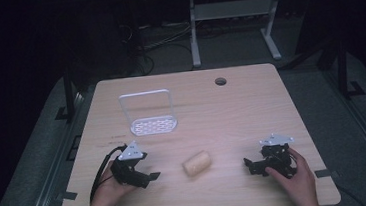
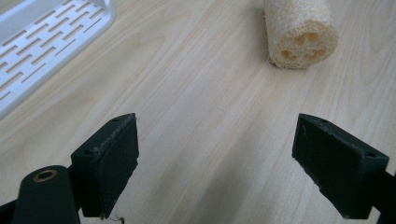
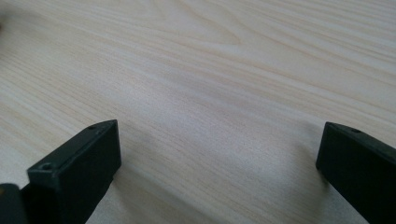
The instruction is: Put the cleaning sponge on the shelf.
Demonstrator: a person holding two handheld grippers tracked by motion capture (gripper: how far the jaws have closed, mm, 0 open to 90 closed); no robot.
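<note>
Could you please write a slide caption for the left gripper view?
Open left gripper facing a loofah piece on the wooden table, white slotted rack alongside.

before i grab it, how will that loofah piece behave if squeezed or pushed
The loofah looks fibrous with open holes in its end, so it is probably light and will give a little under the fingers rather than slip. It lies on its side as a short cylinder on the smooth table, so a sideways push may well roll it. It does not look fragile.
</note>
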